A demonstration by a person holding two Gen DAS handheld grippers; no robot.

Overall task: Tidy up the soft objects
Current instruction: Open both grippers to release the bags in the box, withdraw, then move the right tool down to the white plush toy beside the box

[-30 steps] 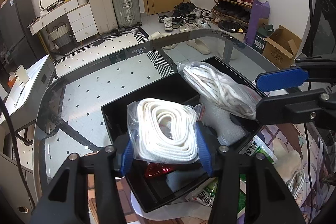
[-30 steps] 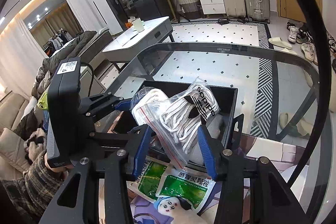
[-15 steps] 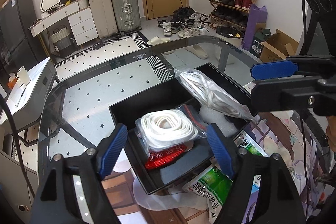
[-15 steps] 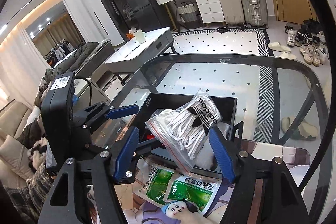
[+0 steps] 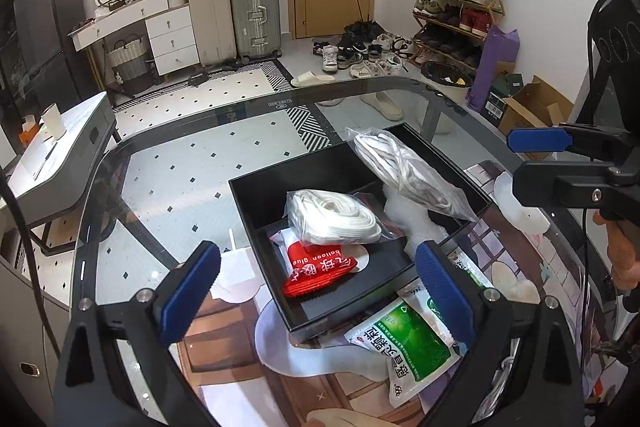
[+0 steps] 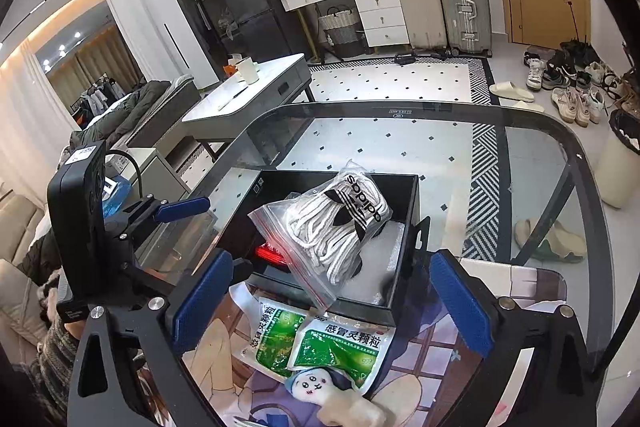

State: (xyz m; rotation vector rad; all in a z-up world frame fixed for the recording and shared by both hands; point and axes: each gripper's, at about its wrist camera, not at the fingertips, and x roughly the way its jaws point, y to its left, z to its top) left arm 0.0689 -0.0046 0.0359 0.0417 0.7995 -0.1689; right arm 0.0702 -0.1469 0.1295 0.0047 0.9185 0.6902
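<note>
MOVED: both bags released since a second ago, left tool [image 5: 316, 291] and right tool [image 6: 332, 303] now wide, empty | DONE: lace bag [image 5: 334, 217] and adidas bag [image 6: 336, 223] in box [image 5: 256, 191] | LEFT: green sachets [image 6: 316, 343], doll [image 6: 340, 401] on bench [image 5: 180, 167]

Your surface was a glass table [image 5: 192, 163] with a dark rounded rim, floor tiles visible through it. On the glass lay an illustrated mat [image 5: 248, 351], covering the near part. You had a black box [image 5: 280, 187] sitting partly on the mat, partly on bare glass. Two green sachets [image 6: 320, 343] lay flat on the mat, just beside the box's near edge, overlapping each other. A small plush figure [image 6: 340, 399] lay on the mat near the sachets
</note>
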